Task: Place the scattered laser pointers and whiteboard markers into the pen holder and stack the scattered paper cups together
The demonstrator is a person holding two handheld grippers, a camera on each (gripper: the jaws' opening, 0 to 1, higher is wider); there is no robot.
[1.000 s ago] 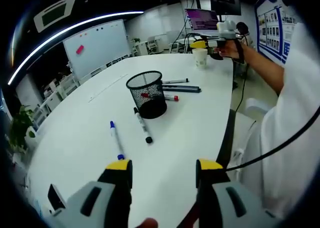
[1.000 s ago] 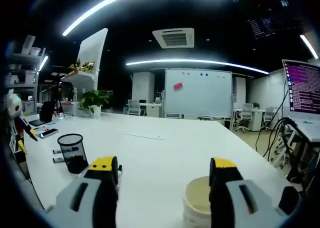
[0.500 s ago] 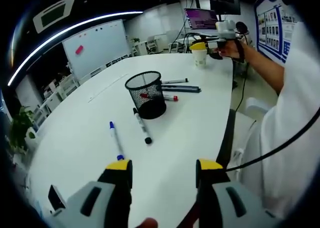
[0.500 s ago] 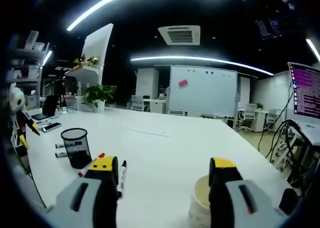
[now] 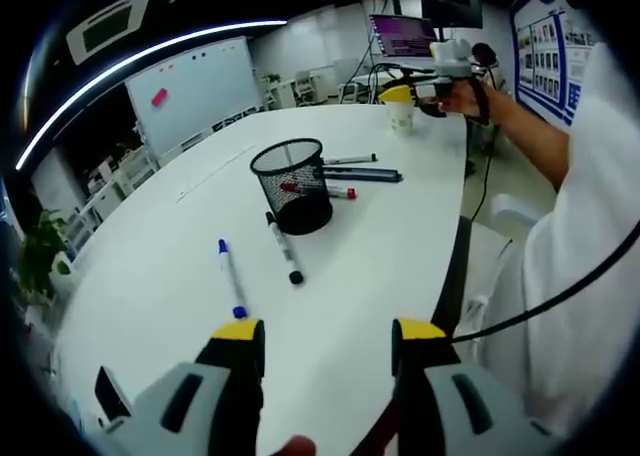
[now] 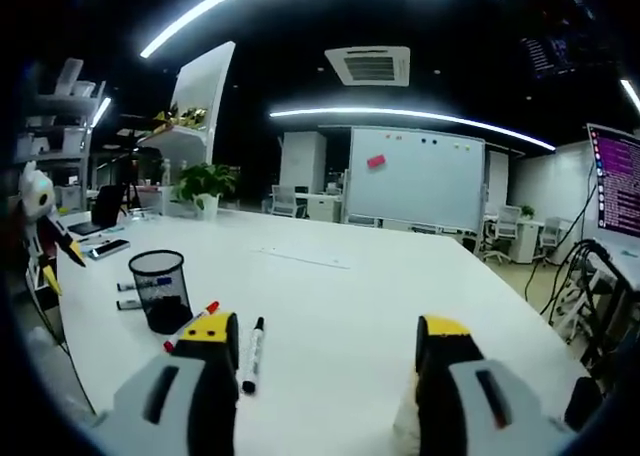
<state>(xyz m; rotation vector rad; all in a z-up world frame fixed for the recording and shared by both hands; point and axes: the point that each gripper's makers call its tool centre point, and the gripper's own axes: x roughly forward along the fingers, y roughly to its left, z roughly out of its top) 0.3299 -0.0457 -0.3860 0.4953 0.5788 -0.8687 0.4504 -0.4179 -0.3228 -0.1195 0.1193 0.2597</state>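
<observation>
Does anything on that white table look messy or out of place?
Yes. Several markers lie loose on the table around the mesh pen holder instead of standing in it: a blue-capped one, a black one and others behind it.

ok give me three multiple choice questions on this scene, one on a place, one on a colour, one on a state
1. Where does the blue-capped marker lie in the left gripper view?
A. inside the holder
B. flat on the white table, apart from the holder
C. on the floor

2. What colour is the mesh pen holder?
A. black
B. white
C. yellow

3. How does the left gripper stand?
A. shut on a marker
B. shut on a cup
C. open, holding nothing

Answers: 1 B, it lies on the tabletop between the holder and the gripper. 2 A, the mesh is dark all round. 3 C, bare table shows between its yellow tips.
</observation>
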